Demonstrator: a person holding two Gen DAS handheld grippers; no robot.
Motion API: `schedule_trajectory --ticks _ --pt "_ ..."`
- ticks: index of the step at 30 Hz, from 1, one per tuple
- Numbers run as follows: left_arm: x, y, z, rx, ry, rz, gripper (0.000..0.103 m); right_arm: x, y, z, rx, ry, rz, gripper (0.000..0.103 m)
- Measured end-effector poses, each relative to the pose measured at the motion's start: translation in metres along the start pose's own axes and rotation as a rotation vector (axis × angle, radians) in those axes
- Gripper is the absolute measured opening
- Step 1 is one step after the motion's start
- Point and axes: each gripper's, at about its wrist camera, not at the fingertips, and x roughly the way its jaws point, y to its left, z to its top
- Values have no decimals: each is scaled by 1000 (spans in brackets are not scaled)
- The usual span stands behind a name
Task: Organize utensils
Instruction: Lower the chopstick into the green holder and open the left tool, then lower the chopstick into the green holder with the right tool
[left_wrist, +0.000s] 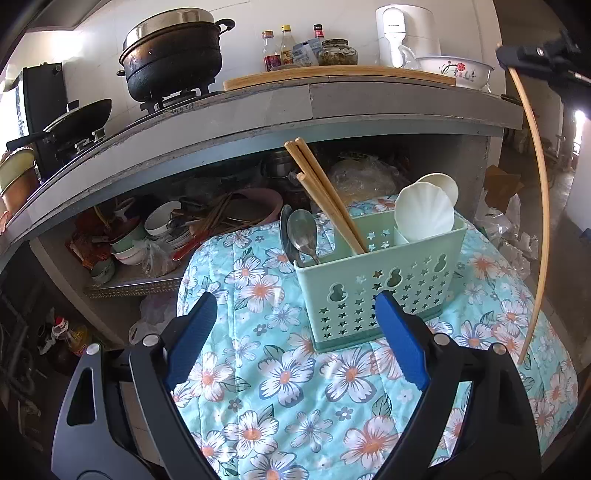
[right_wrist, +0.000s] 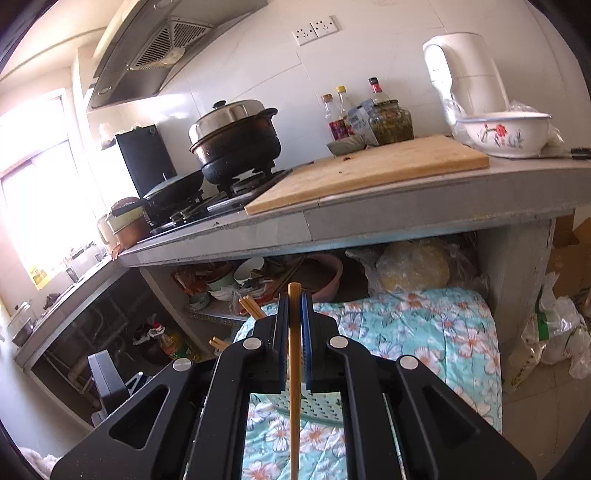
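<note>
Chopstick (right_wrist: 294, 369): pinched lengthwise in closed right hand-held gripper (right_wrist: 294, 325), tip forward | left hand-held gripper (left_wrist: 295, 332) wide, empty | floral cloth (left_wrist: 295, 387); kitchen worktop (right_wrist: 406, 206) behind

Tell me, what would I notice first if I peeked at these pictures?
Probably the green basket in the middle of the flowery cloth, with chopsticks, spoons and white shell-shaped scoops poking out. Then the right tongs, shut on a single chopstick, and the open left tongs in front of the basket.
</note>
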Motion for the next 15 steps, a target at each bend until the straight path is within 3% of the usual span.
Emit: schedule_trajectory --ticks 15 --pt "12 15 -6 -24 52 26 84 35 36 40 -108 -69 42 7"
